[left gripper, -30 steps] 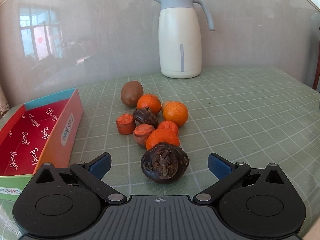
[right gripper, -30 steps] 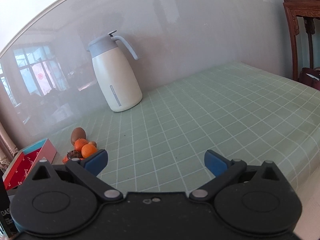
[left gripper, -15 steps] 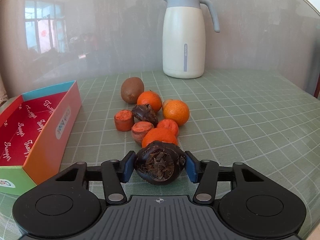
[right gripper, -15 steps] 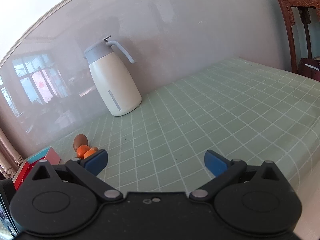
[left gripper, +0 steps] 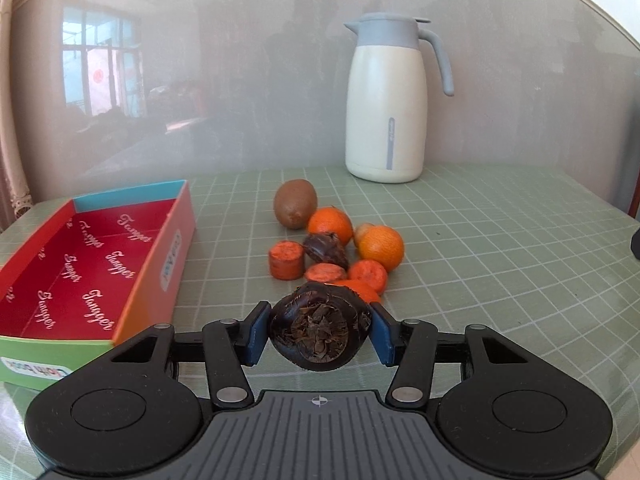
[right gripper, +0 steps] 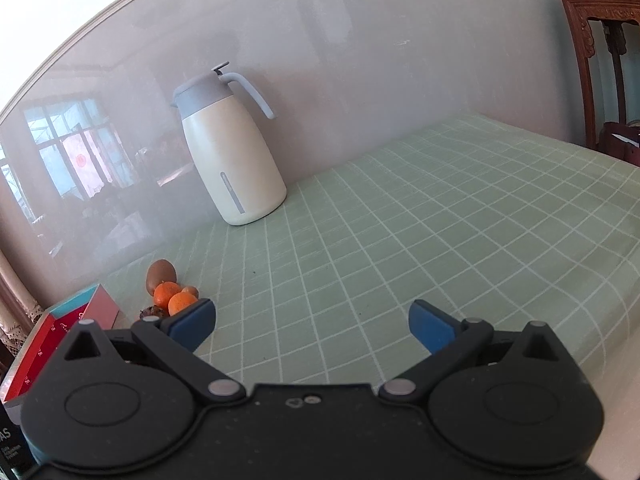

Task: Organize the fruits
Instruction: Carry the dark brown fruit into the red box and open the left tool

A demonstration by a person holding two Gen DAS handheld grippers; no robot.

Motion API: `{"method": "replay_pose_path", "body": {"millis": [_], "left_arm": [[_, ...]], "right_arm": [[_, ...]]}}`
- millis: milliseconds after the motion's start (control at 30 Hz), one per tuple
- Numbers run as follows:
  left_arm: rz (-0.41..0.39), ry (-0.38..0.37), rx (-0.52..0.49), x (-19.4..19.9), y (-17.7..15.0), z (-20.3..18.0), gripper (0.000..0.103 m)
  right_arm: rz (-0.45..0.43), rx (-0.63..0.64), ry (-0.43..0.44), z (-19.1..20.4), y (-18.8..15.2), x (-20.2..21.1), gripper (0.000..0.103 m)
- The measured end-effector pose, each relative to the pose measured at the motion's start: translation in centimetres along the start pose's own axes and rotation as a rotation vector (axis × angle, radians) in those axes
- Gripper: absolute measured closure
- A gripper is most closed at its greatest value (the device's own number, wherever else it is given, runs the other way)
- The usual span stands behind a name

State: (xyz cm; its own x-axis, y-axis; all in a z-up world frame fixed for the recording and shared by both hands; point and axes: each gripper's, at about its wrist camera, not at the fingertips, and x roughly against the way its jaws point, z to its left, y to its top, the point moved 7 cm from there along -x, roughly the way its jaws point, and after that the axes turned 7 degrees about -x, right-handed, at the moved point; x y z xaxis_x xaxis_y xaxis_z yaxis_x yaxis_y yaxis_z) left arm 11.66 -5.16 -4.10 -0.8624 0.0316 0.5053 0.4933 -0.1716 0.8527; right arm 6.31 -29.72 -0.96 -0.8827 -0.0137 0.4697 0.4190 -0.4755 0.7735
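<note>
My left gripper (left gripper: 319, 332) is shut on a dark, rough water chestnut (left gripper: 318, 330), held just above the green checked cloth. Behind it lies a pile of fruit: a brown kiwi (left gripper: 295, 203), two oranges (left gripper: 330, 220) (left gripper: 381, 243), a second dark water chestnut (left gripper: 325, 249) and carrot pieces (left gripper: 285, 259). A shallow box with a red inside (left gripper: 80, 272) sits to the left. My right gripper (right gripper: 312, 322) hangs open over bare cloth, nothing between its blue pads; the kiwi (right gripper: 160, 275) and oranges (right gripper: 173, 298) show far left of it.
A white thermos jug with a grey lid (left gripper: 387, 100) stands at the back by the glossy wall. In the right wrist view the jug (right gripper: 230, 152) is at centre left, and a dark wooden chair (right gripper: 600, 60) stands past the table's right edge.
The left gripper closed on the near water chestnut, then lifted it slightly and shifted toward the box side. The right gripper stayed open and in place.
</note>
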Motion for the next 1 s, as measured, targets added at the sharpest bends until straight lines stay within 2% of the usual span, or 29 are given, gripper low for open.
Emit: {"method": "replay_pose_path", "body": {"millis": [133, 600, 733, 833, 1000], "left_arm": [[-0.013, 0.020, 0.019, 0.5, 0.1, 1.4, 0.051], [-0.059, 0.066, 0.057, 2.2, 0.7, 5.0, 0.051], [-0.100, 0.120, 0.092, 3.2, 1.5, 7.5, 0.051], [-0.115, 0.191, 0.128, 3.6, 1.8, 10.3, 0.051], [-0.038, 0.300, 0.223, 2.1, 0.7, 15.7, 0.051]], "right_arm": [[-0.003, 0.034, -0.049, 0.4, -0.3, -0.4, 0.000], [0.014, 0.087, -0.021, 3.5, -1.5, -1.4, 0.000], [0.017, 0.101, -0.010, 4.3, -1.7, -1.7, 0.000], [0.026, 0.106, -0.002, 4.8, -2.0, -2.0, 0.000], [0.045, 0.127, 0.019, 6.3, -2.8, -2.8, 0.000]]}}
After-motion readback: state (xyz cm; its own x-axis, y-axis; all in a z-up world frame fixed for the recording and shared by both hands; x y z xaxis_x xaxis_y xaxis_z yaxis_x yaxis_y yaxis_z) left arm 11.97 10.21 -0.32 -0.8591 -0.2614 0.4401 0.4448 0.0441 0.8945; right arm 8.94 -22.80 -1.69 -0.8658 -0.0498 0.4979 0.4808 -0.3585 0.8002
